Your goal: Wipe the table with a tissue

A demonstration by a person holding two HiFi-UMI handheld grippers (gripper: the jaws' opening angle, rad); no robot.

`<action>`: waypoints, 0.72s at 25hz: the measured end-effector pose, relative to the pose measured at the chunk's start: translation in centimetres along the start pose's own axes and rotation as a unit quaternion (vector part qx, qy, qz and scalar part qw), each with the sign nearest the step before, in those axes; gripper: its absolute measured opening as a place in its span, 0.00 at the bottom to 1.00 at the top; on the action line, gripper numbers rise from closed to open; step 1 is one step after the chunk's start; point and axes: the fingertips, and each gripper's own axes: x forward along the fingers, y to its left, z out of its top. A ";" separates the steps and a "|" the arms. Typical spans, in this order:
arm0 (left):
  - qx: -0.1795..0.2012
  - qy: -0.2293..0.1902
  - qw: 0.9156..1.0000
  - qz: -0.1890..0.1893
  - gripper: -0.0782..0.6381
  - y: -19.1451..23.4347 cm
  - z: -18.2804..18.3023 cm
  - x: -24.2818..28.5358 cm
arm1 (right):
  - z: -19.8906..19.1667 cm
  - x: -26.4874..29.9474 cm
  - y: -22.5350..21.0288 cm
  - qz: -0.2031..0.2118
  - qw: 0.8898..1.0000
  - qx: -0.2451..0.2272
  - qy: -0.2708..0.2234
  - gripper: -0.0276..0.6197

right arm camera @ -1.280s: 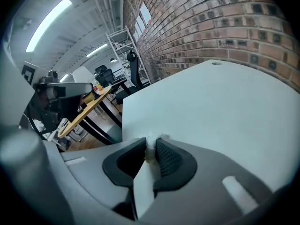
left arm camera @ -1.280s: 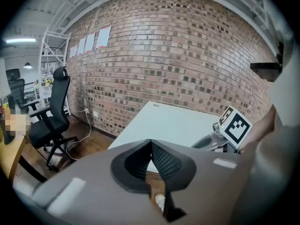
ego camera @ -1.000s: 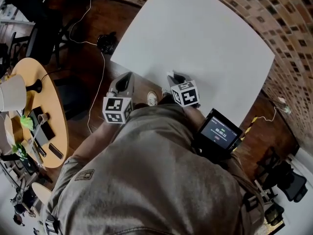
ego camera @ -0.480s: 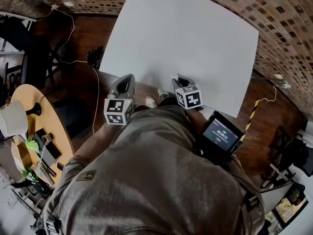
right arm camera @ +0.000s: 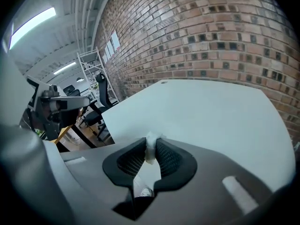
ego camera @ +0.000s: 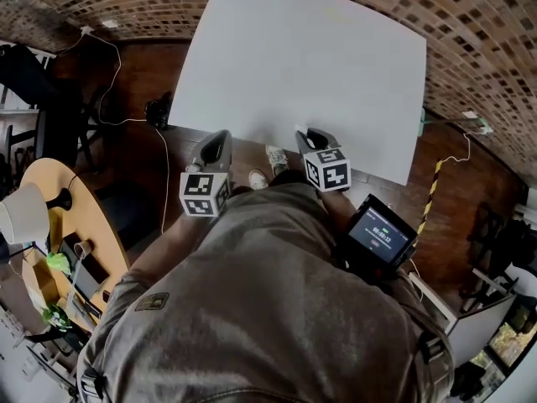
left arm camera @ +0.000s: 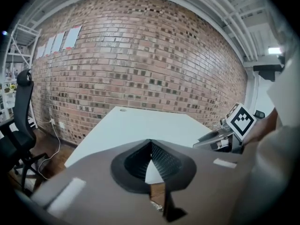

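Observation:
A bare white table (ego camera: 310, 65) fills the upper middle of the head view, and it also lies ahead as the table (left arm camera: 140, 125) in the left gripper view and the table (right arm camera: 211, 111) in the right gripper view. My right gripper (right arm camera: 151, 146) is shut on a small piece of white tissue (right arm camera: 150, 149), whose tip pokes out between the jaws. In the head view the right gripper (ego camera: 310, 137) hovers at the table's near edge. My left gripper (left arm camera: 151, 144) is shut with nothing in it; the left gripper (ego camera: 220, 143) is held just short of that edge.
A brick wall (ego camera: 470, 32) runs behind the table. At left stands a round wooden table (ego camera: 75, 250) with a lamp and small items. Cables and a black object (ego camera: 155, 112) lie on the dark floor. A device with a lit screen (ego camera: 379, 235) hangs at the person's right side.
The head view has shifted so the table appears further up and left. Both grippers stay at the near edge, about as before.

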 end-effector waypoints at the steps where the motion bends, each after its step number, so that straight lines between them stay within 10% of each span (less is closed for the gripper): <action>1: 0.000 -0.003 1.000 -0.003 0.11 -0.2 0.0 -0.1 | 0.2 -0.6 0.2 -0.003 1.000 0.001 -0.009 0.16; 18: 0.047 -0.046 0.997 -0.047 0.11 -8.5 0.9 -0.8 | 2.7 -13.7 -0.4 -0.053 0.984 0.014 -0.171 0.16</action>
